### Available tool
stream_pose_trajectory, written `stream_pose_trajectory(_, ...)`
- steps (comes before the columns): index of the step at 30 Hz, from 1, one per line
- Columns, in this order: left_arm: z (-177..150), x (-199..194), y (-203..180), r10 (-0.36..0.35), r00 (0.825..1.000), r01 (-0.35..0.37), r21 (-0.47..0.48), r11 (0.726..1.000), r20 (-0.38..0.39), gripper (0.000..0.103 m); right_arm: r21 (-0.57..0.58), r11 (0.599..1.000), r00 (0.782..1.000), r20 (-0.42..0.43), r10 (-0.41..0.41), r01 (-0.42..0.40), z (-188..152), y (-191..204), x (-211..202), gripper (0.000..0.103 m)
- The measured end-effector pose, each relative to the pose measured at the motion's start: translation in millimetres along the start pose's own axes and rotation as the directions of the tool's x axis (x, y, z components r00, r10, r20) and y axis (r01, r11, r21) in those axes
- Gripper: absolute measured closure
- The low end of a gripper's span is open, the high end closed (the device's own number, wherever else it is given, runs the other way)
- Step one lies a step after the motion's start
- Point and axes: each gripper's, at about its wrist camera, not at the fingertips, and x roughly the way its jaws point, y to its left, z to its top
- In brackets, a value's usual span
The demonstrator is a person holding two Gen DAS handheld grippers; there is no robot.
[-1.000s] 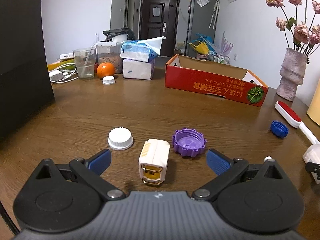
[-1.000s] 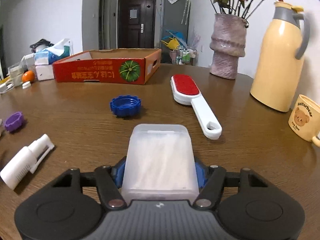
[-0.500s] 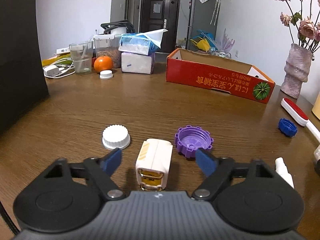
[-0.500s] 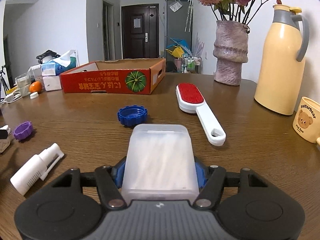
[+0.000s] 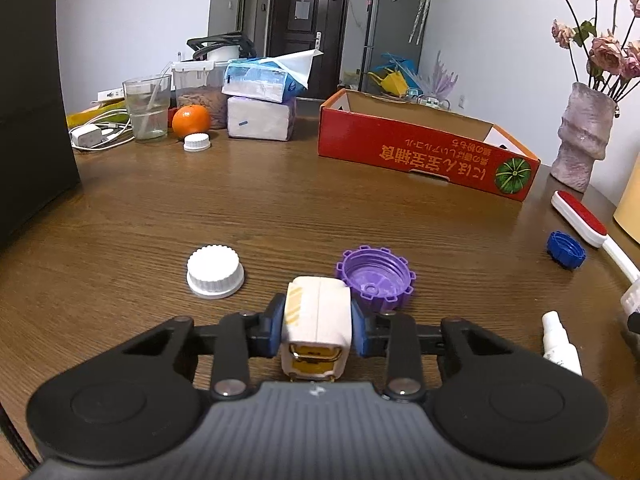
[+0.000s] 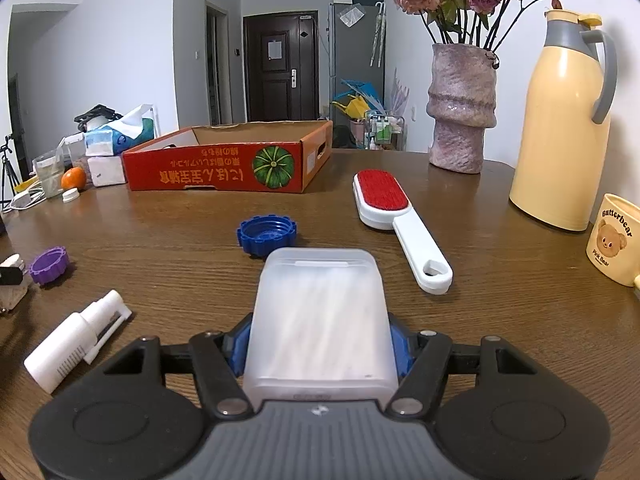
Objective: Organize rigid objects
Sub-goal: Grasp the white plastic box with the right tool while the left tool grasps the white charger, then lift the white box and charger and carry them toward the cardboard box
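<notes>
1. Left tool [image 5: 317,327] clamps the white charger [image 5: 316,322] low over the table [image 5: 280,208], long axis pointing forward.
2. Right tool [image 6: 320,344] grips the frosted box [image 6: 320,320], lengthwise forward.

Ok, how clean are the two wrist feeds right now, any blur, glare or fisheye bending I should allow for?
Left wrist view: the white charger between the left gripper pads looks slightly soft, the table edge bows from the fisheye, and the far tabletop carries a mild sheen. Right wrist view: the translucent box in the right gripper shows streaky blur; dark vignette fills the corners.
</notes>
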Motion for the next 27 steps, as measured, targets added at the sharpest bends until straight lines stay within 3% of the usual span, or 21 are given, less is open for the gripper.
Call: stream_pose_trajectory(27,6,-37,-3,-0.027,0.994,0.029,-0.016,0.999,0.109,0.071,0.003,1.000,0.997,0.078,0.025,-0.025,6,10,-16,0.039)
